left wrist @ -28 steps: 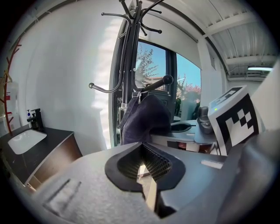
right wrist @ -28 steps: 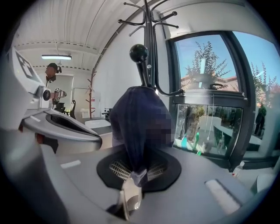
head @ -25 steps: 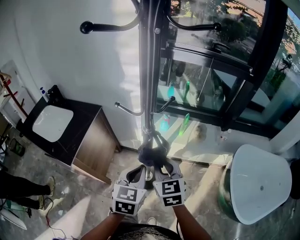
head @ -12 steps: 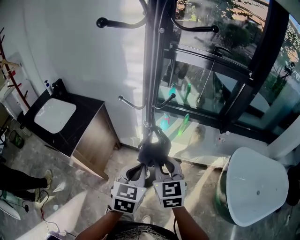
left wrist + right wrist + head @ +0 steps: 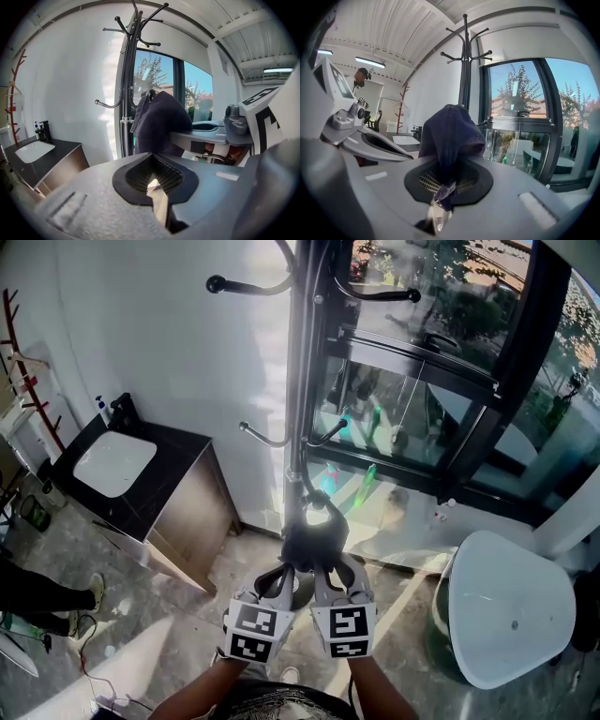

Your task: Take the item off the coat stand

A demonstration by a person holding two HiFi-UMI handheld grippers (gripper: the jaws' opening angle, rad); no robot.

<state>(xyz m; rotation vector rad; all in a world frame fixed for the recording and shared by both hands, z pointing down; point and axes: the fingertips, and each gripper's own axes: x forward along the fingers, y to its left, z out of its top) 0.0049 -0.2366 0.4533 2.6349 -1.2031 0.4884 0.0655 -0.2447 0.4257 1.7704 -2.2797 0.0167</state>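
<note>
A tall black coat stand (image 5: pixel 298 381) rises in front of the window. A dark navy cloth item (image 5: pixel 314 538), shaped like a cap, hangs in front of its pole at the height of my grippers. My right gripper (image 5: pixel 330 576) is shut on the item's lower edge, and the cloth (image 5: pixel 450 133) bunches up out of its jaws (image 5: pixel 440 197). My left gripper (image 5: pixel 281 577) sits close beside it, jaws together with nothing between them (image 5: pixel 155 183). In the left gripper view the item's top (image 5: pixel 159 124) lies by a lower hook; I cannot tell if it hangs there.
A dark cabinet with a white sink top (image 5: pixel 117 460) stands at the left against the white wall. A white round table (image 5: pixel 511 606) is at the right. A black-framed window (image 5: pixel 450 381) is behind the stand. A person's legs (image 5: pixel 37 592) show at the far left.
The head view has swung a little, so the stand and cabinet sit further right. Both grippers stay at the dark item, slightly lower in the view.
</note>
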